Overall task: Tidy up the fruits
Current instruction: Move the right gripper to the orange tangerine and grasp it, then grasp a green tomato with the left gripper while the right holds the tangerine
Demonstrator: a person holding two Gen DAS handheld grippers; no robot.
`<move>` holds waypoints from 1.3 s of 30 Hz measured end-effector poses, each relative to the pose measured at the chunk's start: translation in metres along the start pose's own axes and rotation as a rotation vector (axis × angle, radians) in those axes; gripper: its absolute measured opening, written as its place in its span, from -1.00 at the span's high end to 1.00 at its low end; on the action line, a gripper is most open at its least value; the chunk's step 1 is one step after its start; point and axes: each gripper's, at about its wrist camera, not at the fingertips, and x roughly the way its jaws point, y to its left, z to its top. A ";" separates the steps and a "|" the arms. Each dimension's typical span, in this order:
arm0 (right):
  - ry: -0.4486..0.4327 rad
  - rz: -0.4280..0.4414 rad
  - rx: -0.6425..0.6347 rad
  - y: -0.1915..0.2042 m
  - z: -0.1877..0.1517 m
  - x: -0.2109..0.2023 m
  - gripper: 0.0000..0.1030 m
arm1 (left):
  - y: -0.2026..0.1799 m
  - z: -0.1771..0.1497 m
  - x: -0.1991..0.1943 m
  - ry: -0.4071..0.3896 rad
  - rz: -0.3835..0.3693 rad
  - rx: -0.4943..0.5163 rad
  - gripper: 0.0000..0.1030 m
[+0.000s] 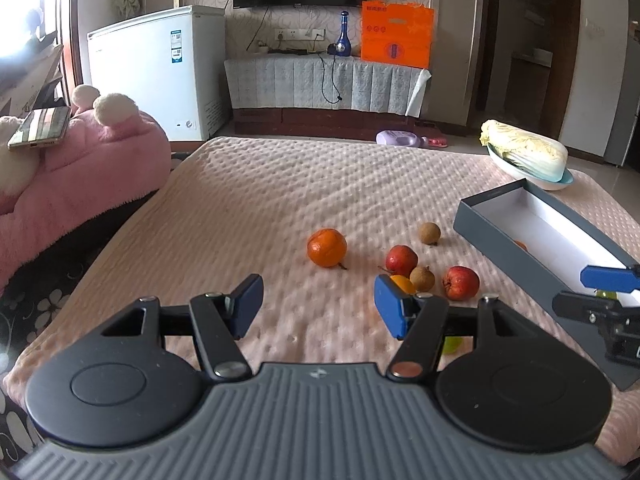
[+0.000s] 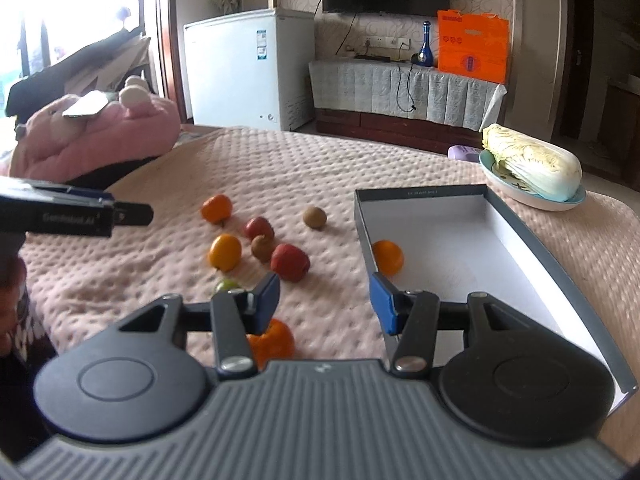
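Right wrist view: released right hand-held gripper point(image 2: 324, 300) half-hides an orange point(image 2: 274, 342); left hand-held gripper point(image 1: 318, 306) released.

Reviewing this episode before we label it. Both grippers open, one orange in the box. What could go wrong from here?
1. The loose fruit sits bunched: a brown fruit touches a red fruit, so closing on one may knock the other rolling.
2. The right gripper hovers at the box near corner; a finger could clip the wall and shift it.
3. The orange in the box lies free and could roll if the box is bumped.
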 end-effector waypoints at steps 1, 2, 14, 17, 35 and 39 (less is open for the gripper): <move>0.006 0.013 -0.004 0.000 -0.001 -0.001 0.00 | 0.001 0.000 0.001 0.003 -0.002 -0.001 -0.31; 0.009 0.024 -0.011 0.001 -0.001 -0.001 0.00 | 0.001 0.000 0.002 0.005 -0.003 0.000 -0.31; 0.146 0.086 -0.086 0.020 -0.014 0.018 0.08 | -0.011 -0.002 0.009 0.022 -0.040 0.025 -0.31; 0.163 0.087 -0.111 0.028 -0.016 0.024 0.06 | -0.014 -0.003 0.011 0.029 -0.044 0.031 -0.31; 0.228 0.058 -0.127 0.039 -0.017 0.048 0.19 | -0.033 -0.017 0.014 0.070 -0.164 0.128 -0.31; 0.224 0.077 -0.119 0.034 -0.017 0.040 0.19 | -0.038 -0.020 0.019 0.089 -0.178 0.138 -0.29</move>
